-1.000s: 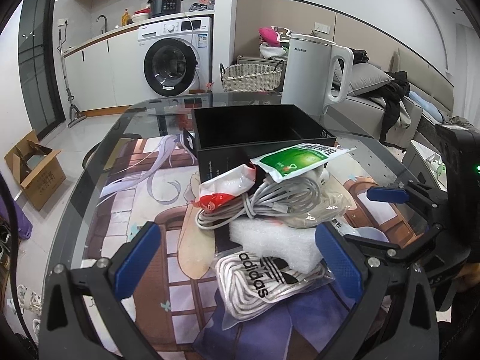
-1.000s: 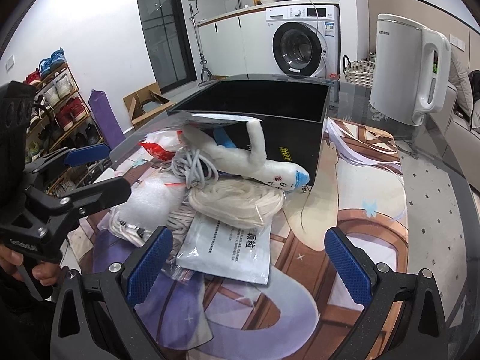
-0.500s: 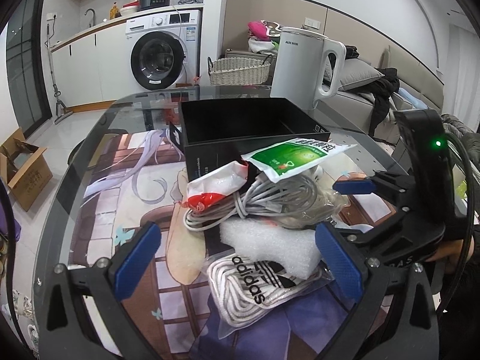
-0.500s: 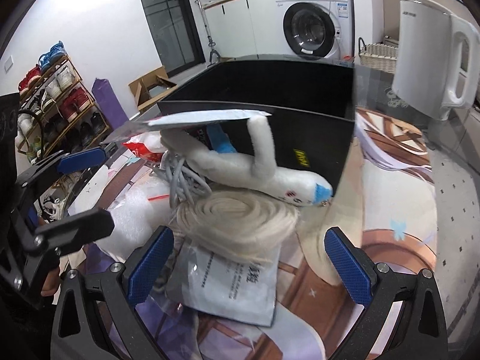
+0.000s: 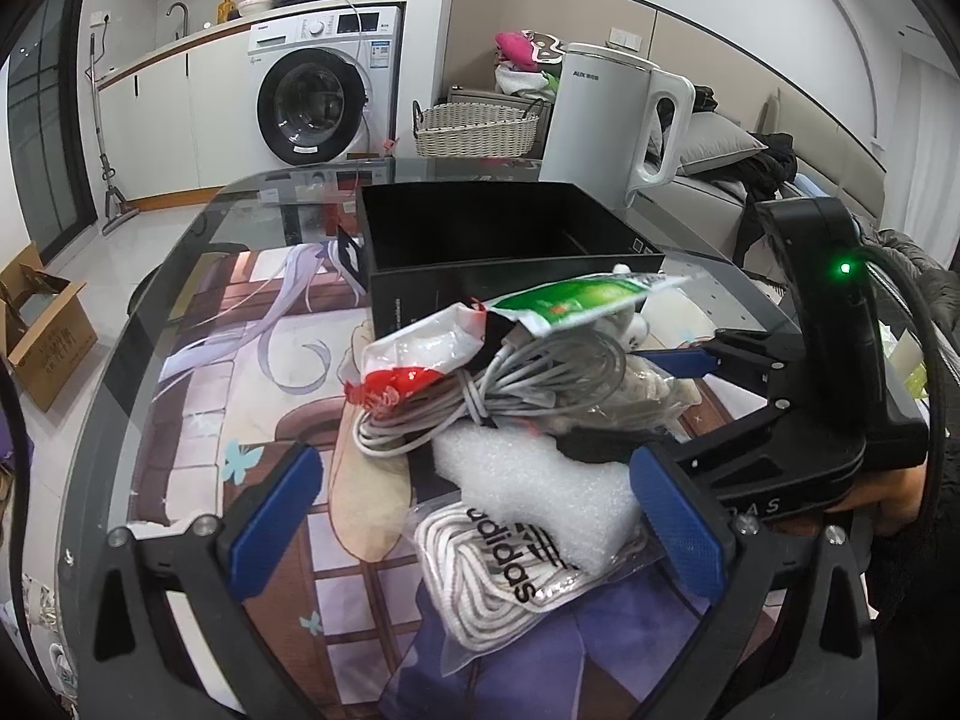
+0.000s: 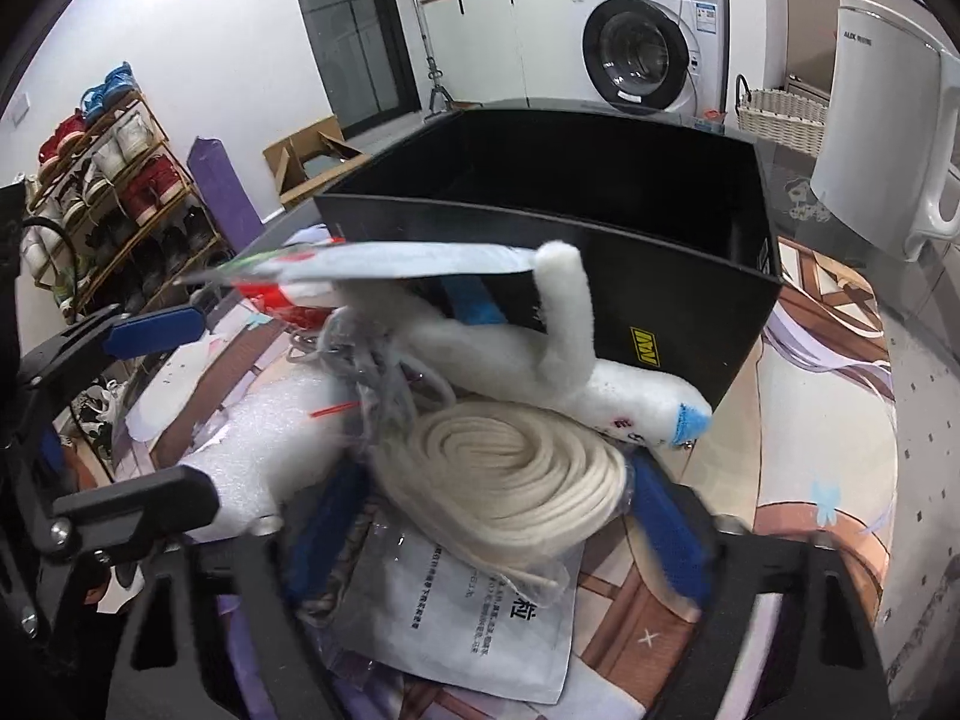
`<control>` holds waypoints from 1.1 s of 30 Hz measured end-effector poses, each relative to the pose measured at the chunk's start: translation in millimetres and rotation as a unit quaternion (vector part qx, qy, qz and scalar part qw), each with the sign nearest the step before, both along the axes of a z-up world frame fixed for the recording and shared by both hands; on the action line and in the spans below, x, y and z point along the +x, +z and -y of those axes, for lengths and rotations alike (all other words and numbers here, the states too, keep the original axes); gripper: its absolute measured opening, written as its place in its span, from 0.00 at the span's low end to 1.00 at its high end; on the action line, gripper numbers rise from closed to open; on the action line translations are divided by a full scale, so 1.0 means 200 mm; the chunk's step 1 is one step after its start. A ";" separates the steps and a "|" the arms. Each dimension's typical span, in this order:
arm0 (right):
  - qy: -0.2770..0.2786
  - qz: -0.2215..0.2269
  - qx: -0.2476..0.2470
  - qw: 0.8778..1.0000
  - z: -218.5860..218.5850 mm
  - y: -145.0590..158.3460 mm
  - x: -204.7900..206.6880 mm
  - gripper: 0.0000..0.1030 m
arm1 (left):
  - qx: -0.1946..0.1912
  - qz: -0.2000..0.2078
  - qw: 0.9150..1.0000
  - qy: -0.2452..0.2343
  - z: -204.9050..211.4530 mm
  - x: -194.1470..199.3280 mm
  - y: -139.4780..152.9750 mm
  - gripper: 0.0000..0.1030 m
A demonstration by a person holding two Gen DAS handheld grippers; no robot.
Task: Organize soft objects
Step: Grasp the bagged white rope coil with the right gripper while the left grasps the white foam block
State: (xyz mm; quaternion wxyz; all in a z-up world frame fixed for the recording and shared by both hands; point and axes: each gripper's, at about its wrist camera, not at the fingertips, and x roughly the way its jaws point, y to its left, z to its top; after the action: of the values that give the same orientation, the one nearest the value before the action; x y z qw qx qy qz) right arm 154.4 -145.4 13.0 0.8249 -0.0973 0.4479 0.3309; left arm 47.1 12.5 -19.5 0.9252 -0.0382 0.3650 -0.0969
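Rope coil (image 6: 510,480) now sits between the closing right tool (image 6: 492,534) — left tool (image 5: 480,534) stays released.

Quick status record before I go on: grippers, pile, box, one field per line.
right gripper: closing around the bagged coil of cream rope; contact unclear through blur
left gripper: open, nothing held, above the bagged white adidas laces
pile: white foam sheet, grey cable bundle, green sachet, white plush toy
black open box: behind the pile; nothing visible inside
surface: glass table with printed mat
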 end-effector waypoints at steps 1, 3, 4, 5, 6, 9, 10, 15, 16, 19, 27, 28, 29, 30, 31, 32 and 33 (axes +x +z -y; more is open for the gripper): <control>0.002 0.000 0.003 1.000 0.01 0.00 0.00 0.71 | 0.001 0.000 1.000 -0.002 0.01 0.00 0.00 1.00; 0.006 0.001 0.010 1.000 0.01 0.01 0.00 0.64 | -0.001 -0.001 1.000 -0.007 0.02 0.00 0.00 0.99; 0.008 0.002 0.011 1.000 0.03 0.01 -0.01 0.59 | -0.002 -0.002 1.000 -0.009 0.02 0.00 0.00 0.99; 0.010 0.003 0.014 1.000 0.04 0.02 -0.02 0.58 | -0.003 -0.003 1.000 -0.011 0.03 0.00 -0.01 0.99; 0.011 0.002 0.017 1.000 0.06 0.02 -0.02 0.55 | -0.005 -0.005 1.000 -0.013 0.03 0.00 -0.01 0.99; 0.010 -0.003 0.023 1.000 0.11 0.03 -0.05 0.51 | -0.011 -0.008 1.000 -0.020 0.05 0.01 -0.02 0.98; 0.009 -0.003 0.026 1.000 0.13 0.04 -0.07 0.51 | -0.013 -0.009 1.000 -0.022 0.05 0.01 -0.02 0.96; -0.001 0.001 0.031 1.000 0.24 0.07 -0.14 0.50 | -0.014 -0.023 0.999 -0.030 0.09 0.04 -0.05 0.88; -0.004 0.002 0.032 0.999 0.26 0.08 -0.15 0.50 | -0.013 -0.026 0.999 -0.029 0.10 0.05 -0.06 0.85; -0.010 0.002 0.037 0.999 0.30 0.09 -0.17 0.50 | -0.016 -0.034 0.999 -0.028 0.11 0.06 -0.07 0.66; -0.006 0.015 0.040 0.999 0.32 0.12 -0.22 0.50 | 0.016 -0.007 1.000 -0.007 0.13 0.04 -0.04 0.64; -0.005 0.017 0.040 0.999 0.32 0.12 -0.23 0.50 | 0.022 -0.001 1.000 -0.001 0.13 0.04 -0.03 0.65; -0.005 0.019 0.040 0.999 0.32 0.12 -0.24 0.50 | 0.025 0.003 1.000 0.002 0.13 0.05 -0.03 0.65; -0.005 0.020 0.041 0.999 0.32 0.12 -0.24 0.50 | 0.026 0.006 1.000 0.005 0.12 0.05 -0.02 0.65; -0.005 0.021 0.041 0.999 0.33 0.12 -0.24 0.50 | 0.026 0.009 1.000 0.006 0.12 0.06 -0.02 0.64; -0.006 0.023 0.041 0.999 0.33 0.13 -0.25 0.50 | 0.024 0.012 1.000 0.008 0.11 0.06 -0.02 0.57; -0.006 0.024 0.042 0.999 0.33 0.13 -0.25 0.50 | 0.019 0.010 1.000 0.006 0.11 0.07 -0.03 0.48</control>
State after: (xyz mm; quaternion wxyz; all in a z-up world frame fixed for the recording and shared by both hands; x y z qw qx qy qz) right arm 103.9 -211.2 38.6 0.8404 -0.0683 0.4146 0.3422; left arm 61.4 -9.2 -25.5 0.9299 -0.0219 0.3572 -0.0848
